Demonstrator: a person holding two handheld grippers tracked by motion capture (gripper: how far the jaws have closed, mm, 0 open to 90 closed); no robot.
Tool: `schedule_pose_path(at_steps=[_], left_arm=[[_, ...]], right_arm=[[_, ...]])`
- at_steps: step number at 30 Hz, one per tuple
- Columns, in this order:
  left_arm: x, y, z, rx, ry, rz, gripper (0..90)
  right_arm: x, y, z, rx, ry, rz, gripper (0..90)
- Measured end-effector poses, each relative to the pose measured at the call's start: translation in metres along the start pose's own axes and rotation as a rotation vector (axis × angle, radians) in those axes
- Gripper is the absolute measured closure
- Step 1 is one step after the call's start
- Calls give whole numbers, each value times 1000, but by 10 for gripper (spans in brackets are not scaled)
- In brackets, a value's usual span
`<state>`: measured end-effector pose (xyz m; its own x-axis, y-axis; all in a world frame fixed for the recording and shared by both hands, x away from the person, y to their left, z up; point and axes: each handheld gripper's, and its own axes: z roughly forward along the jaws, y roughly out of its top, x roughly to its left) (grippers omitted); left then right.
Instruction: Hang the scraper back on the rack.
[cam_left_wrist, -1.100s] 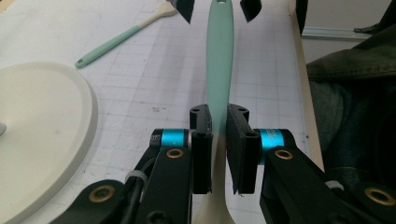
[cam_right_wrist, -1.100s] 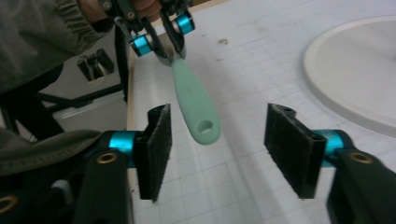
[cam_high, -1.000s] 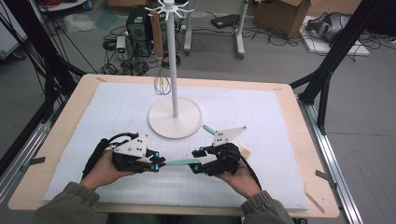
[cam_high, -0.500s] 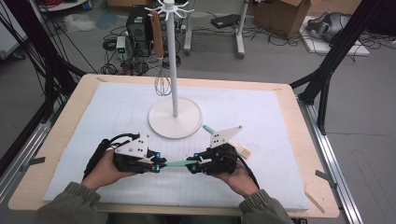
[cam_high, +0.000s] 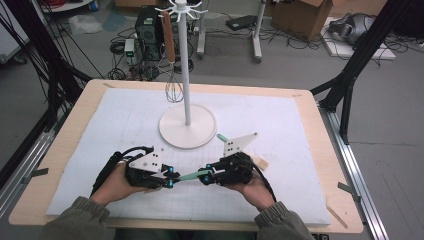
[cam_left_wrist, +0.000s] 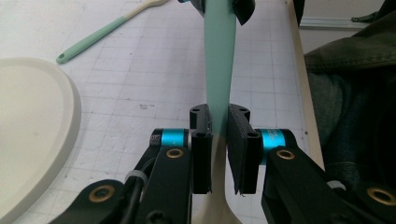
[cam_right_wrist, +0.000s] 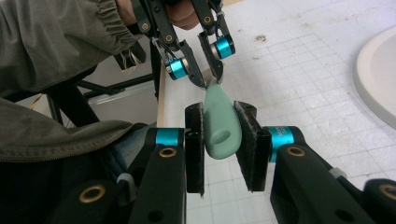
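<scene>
A person holds a mint-green utensil level above the white gridded mat, low at about six o'clock on the bench, in what looks like a hand-to-hand transfer. At left, the left gripper has its fingers closed on the flat, smooth shaft where green meets cream. At right, the right gripper brackets the rounded, matte handle end with its hanging hole; its fingers sit close on either side, and a firm clamp cannot be confirmed. At twelve o'clock stands a white hanging rack on a round base, a wire whisk dangling from it. A second green-handled utensil lies beside the base.
</scene>
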<state>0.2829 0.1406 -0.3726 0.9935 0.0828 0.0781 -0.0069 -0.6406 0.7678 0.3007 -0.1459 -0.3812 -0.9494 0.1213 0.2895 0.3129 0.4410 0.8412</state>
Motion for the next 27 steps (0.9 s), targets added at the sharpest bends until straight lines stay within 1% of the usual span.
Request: schedule_pose_path(at_steps=[1,2,3,4,5,6,7,8,9,10,11,12,13,14,15,16,18,19,20,21,22,23,24,25,26,27], left_arm=[[0,0,0,-2,-2,-1,797],[0,0,0,7,-7,0,796],[0,0,3,13,-20,-7,792],[0,0,3,13,-20,-7,788],[0,-1,6,13,-34,-14,759],[-1,-1,8,15,-33,-20,720],[0,0,12,32,-43,-32,696],[0,0,12,32,-43,-32,694],[1,0,15,27,-53,-33,692],[1,0,16,26,-60,-38,686],[1,1,17,28,-64,-38,686],[1,2,18,20,-71,-40,686],[1,3,18,15,-75,-49,686],[2,4,17,19,-82,-44,688],[2,5,16,8,-92,-50,720],[3,7,13,2,-106,-52,740],[3,9,13,-7,-108,-55,791],[3,10,11,-7,-111,-53,791],[3,10,10,-12,-105,-55,827],[3,11,9,-14,-110,-61,830],[4,11,8,-15,-110,-56,834],[3,12,7,-15,-102,-62,836],[4,12,6,-21,-102,-65,838],[4,12,4,-51,-85,-70,841],[4,12,4,-51,-85,-70,842],[5,13,3,-62,-79,-76,842]], right_arm=[[0,0,0,0,-2,-3,750],[0,0,-1,-1,-2,-11,749],[1,0,-1,1,-8,-17,751],[1,0,-1,1,-8,-17,751],[2,1,1,8,-4,-34,764],[4,1,2,19,-22,-50,773],[3,1,2,19,-15,-59,814],[3,1,2,19,-15,-59,814],[5,2,2,17,-2,-70,819],[6,3,3,27,-12,-87,820],[6,3,3,27,-12,-87,820],[7,4,3,18,-7,-94,821],[7,4,3,18,-7,-94,821],[8,5,3,21,-13,-103,822],[10,6,3,20,-10,-120,824],[11,7,3,21,-9,-125,824],[12,10,3,17,-6,-137,824],[12,10,3,17,-6,-137,824],[13,12,3,5,-11,-141,823],[14,12,2,1,-6,-138,822],[14,13,2,-9,-6,-140,820],[14,13,2,-15,-13,-143,819],[15,14,1,-23,-14,-143,814],[15,14,1,-37,-19,-143,806],[15,14,-1,-54,-27,-137,794],[15,14,-1,-54,-27,-137,794]])
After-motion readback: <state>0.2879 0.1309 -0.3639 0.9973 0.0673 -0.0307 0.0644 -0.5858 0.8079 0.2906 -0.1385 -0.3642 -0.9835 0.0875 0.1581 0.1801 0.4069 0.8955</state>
